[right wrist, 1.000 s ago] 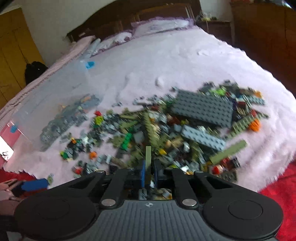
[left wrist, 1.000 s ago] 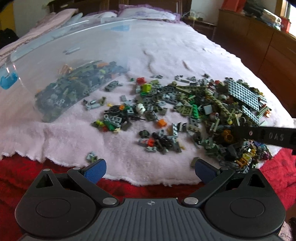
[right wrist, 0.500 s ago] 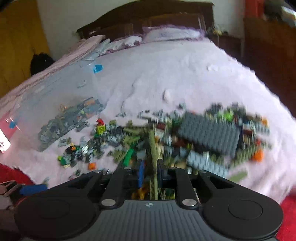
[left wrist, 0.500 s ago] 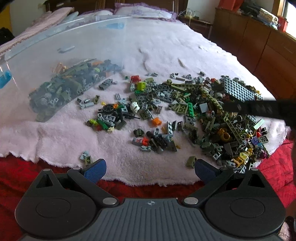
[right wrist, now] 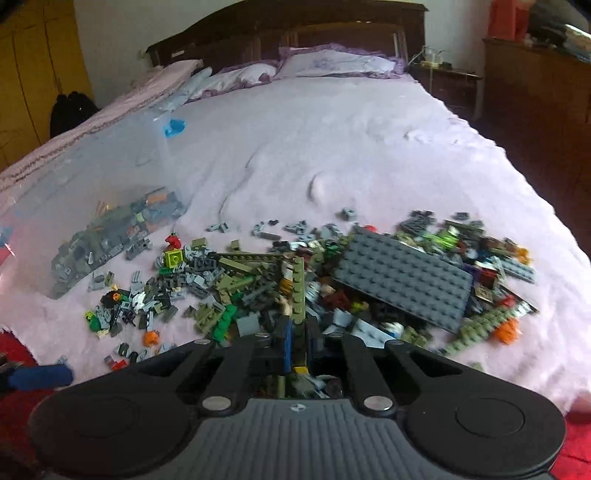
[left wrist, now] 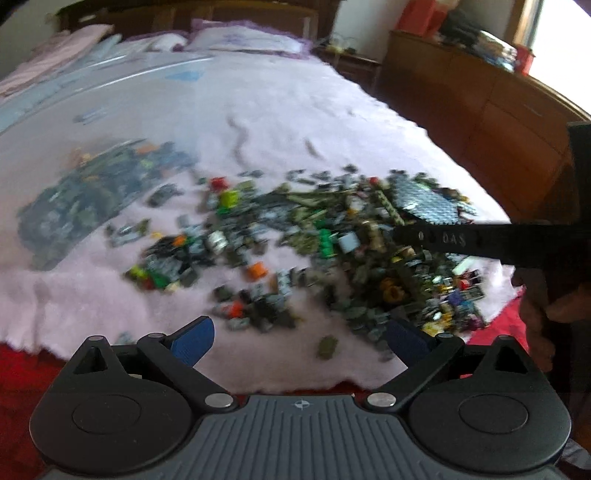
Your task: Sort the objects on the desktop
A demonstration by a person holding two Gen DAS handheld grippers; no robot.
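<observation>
Right gripper (right wrist: 297, 343), frame bottom centre, is clamped on the olive bar (right wrist: 297, 291) above the brick pile (right wrist: 332, 288). Bar: light, rigid, slick; grip its flat sides. Left gripper (left wrist: 301, 338): jaws apart, empty.

- Ahead of the gripper we see a pale pink blanket (right wrist: 332, 147) spread over the bed.
- Under its near edge, close below the gripper, a red cover (left wrist: 22, 365) shows.
- Far ahead, pillows (right wrist: 332, 62) lie against a dark wooden headboard (right wrist: 295, 22).
- To the right of the gripper stands a wooden dresser (left wrist: 480, 110).
- Far ahead on the left we see a black bag (right wrist: 70, 110) beside a yellow wardrobe (right wrist: 33, 74).
</observation>
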